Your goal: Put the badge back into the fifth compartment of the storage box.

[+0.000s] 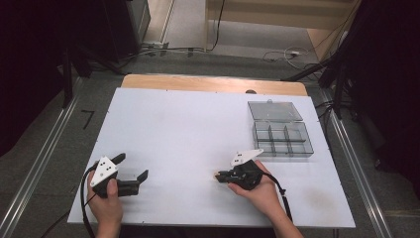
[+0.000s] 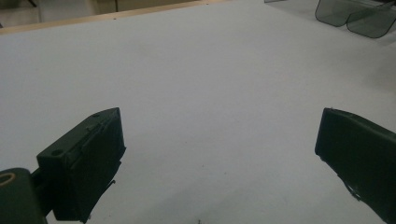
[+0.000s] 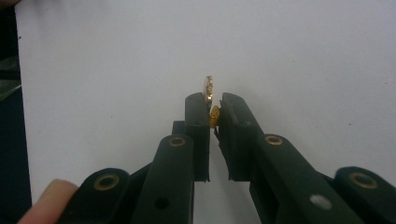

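My right gripper rests low over the white table, right of its middle near the front, and points left. Its jaws are shut on a small gold ring-like piece. In the right gripper view the gold piece sticks up edge-on from between the fingertips of the gripper, with an orange-gold bit lower between the pads. My left gripper sits at the front left, open, with nothing between its jaws. In the left gripper view its wide-apart jaws frame bare table.
A clear grey compartment box stands at the right of the table with its lid laid open behind it; its corner shows in the left gripper view. A wooden edge runs along the back. Cables lie on the floor beyond.
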